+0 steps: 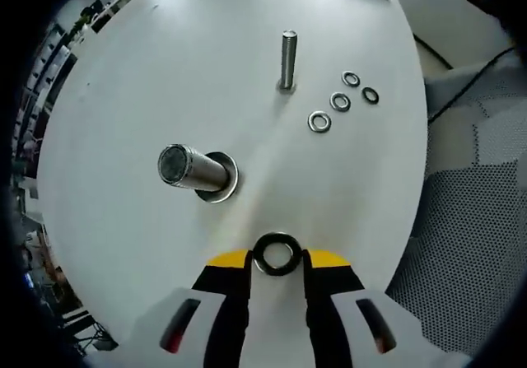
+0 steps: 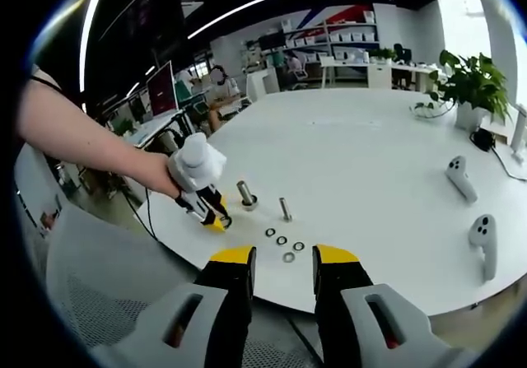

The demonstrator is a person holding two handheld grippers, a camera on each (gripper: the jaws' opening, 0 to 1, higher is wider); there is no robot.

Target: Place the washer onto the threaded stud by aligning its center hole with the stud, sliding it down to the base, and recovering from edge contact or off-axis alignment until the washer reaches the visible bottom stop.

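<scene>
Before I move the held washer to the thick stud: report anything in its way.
Nothing visible blocks it. The left gripper holds the washer, and bare table lies between it and the thick stud. Loose washers sit off to the side.

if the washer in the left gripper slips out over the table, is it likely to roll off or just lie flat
The washer, pinched at its rim between the left gripper tips, looks like a thin, rigid metal ring, so it would probably settle flat, like the four loose washers lying flat nearby. Landing on edge, it could roll a little first. The white table looks smooth, so it may also skid.
</scene>
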